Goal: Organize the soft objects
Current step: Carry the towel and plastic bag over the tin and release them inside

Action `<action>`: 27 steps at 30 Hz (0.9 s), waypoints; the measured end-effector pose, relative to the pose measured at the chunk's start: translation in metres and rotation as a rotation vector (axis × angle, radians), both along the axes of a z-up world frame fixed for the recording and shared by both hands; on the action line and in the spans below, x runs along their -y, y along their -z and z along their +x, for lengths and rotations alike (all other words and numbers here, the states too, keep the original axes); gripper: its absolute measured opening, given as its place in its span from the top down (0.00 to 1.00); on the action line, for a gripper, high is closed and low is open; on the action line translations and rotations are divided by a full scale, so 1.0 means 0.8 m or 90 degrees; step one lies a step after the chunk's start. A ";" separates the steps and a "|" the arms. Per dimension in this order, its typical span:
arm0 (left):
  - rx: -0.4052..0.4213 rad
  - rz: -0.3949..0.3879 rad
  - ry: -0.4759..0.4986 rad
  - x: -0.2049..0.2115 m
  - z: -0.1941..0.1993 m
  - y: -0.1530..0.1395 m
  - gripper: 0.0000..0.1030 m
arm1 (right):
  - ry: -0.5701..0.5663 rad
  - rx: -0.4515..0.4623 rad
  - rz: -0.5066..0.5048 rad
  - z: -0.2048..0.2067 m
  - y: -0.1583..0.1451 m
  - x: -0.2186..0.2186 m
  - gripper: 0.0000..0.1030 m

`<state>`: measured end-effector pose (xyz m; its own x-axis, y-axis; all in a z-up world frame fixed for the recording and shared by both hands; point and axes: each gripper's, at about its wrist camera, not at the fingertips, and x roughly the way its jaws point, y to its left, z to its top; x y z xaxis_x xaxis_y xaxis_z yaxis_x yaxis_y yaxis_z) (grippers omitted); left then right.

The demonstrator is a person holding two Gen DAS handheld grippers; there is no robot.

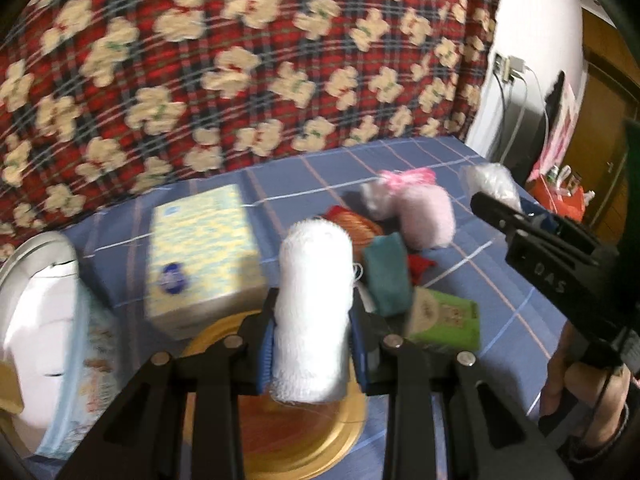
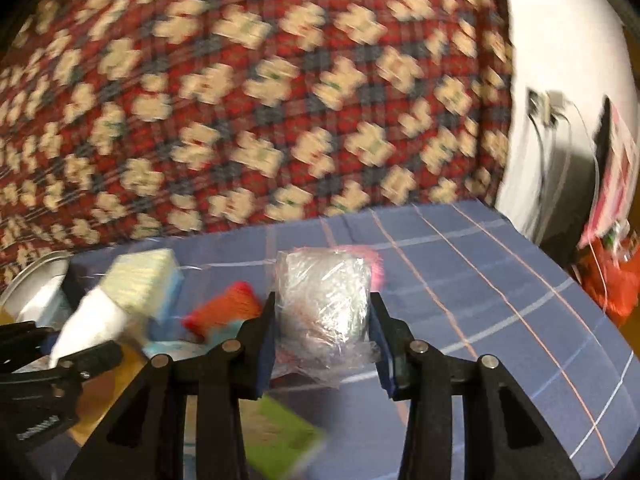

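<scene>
Nearest to me, my left gripper [image 1: 312,344] pinches a rolled white towel [image 1: 314,308] upright between its blue pads, squeezed at the lower half so the roll keeps its shape and does not unwind. Under it lies a gold-rimmed plate [image 1: 344,428] on the blue checked sheet [image 1: 472,264].

My right gripper [image 2: 322,344] is clamped on a bundle in clear crinkled plastic [image 2: 324,300], the pads pressing its two sides; the wrap bulges out below, so I judge the grip is low enough to carry it without slipping. Both loads seem lifted clear of the bed, probably on their way to be sorted.

Just beyond the towel sit a teal cloth [image 1: 386,276] and a green box [image 1: 444,318], its print too blurred to read. Left of them stands a pale yellow tissue pack [image 1: 200,268] with a blue round logo I cannot make out. On the side of my right gripper's body, seen from the left, raised letters read roughly "DAS".

Farther off rests a pink fluffy toy [image 1: 424,216] with a pink bow, not yet collected. Behind everything rises the red plaid blanket [image 1: 240,60] patterned with cream bears.
</scene>
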<state>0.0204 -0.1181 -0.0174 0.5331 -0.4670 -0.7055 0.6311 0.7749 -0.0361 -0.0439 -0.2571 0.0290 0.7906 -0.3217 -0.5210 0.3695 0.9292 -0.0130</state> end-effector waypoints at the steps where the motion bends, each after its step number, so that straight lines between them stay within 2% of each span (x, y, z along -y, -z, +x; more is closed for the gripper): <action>1: 0.003 -0.002 -0.009 -0.012 0.002 -0.003 0.71 | -0.013 0.004 -0.002 0.003 -0.004 -0.013 0.57; 15: 0.051 -0.031 -0.161 -0.185 0.040 -0.040 0.71 | -0.172 0.056 0.033 0.050 -0.022 -0.173 0.57; 21: 0.048 -0.058 -0.216 -0.254 0.062 -0.043 0.71 | -0.213 0.064 0.053 0.069 -0.023 -0.227 0.57; 27: 0.044 -0.076 -0.255 -0.301 0.084 -0.042 0.71 | -0.250 0.058 0.067 0.097 -0.017 -0.277 0.57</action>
<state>0.0878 0.1228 0.0160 0.7328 -0.2896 -0.6158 0.2849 0.9524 -0.1089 0.0338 -0.0354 0.0429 0.8866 0.0653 -0.4579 -0.0185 0.9942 0.1061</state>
